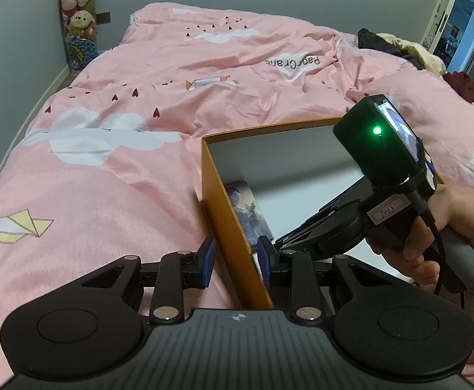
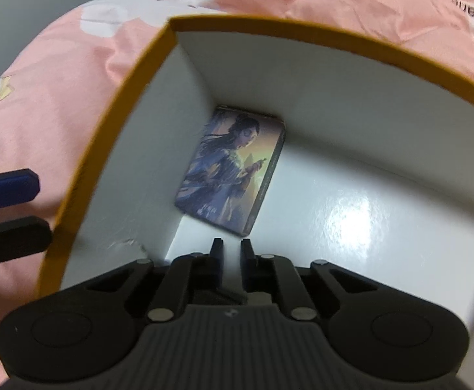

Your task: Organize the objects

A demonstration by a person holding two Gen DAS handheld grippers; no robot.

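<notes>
An orange box (image 1: 230,227) with a white inside sits on the pink bed; it also shows in the right wrist view (image 2: 113,123). A small picture card box (image 2: 230,169) lies flat in its far left corner, partly visible in the left wrist view (image 1: 246,208). My left gripper (image 1: 237,261) straddles the box's near left wall, its blue pads (image 1: 208,260) standing a little off the wall on both sides. My right gripper (image 2: 231,248) is inside the box just short of the card box, slightly open and empty.
The pink duvet (image 1: 139,97) covers the bed all around the box. Plush toys (image 1: 77,9) stand in the far left corner of the room. Dark clothes (image 1: 386,44) lie at the far right of the bed.
</notes>
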